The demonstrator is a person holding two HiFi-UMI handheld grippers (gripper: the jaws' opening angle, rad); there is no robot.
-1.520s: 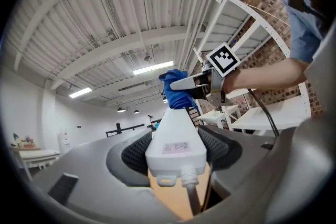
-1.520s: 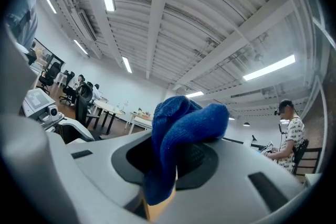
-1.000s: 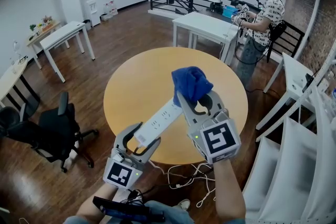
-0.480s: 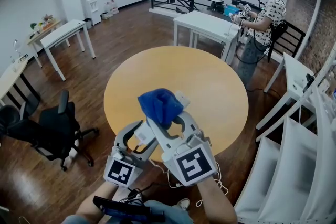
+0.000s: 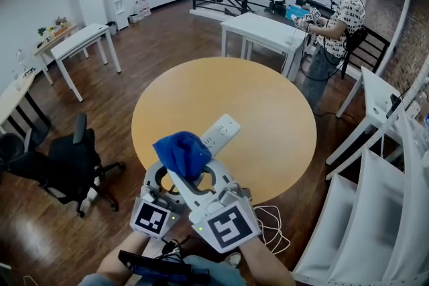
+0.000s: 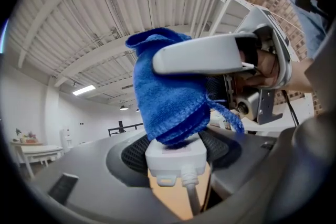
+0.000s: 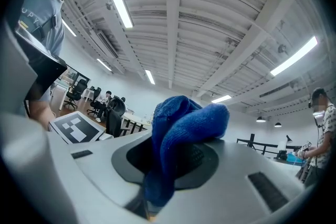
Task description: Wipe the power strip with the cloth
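Left tongs [image 6: 176, 148] clamped on strip [image 5: 220, 132] at its near cord end; right tongs [image 7: 173, 162] pinch cloth [image 5: 182, 152]. Strip looks stiff, light and slick, so grip the end. Cloth is soft and bunches.

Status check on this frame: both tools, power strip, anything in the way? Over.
Left tool shut on power strip, cord end. Right tool shut on blue cloth, cloth down on the strip near that end. Nothing else in the way.

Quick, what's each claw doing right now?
Left claw: closed on the power strip, at its cord end.
Right claw: closed on the blue cloth.
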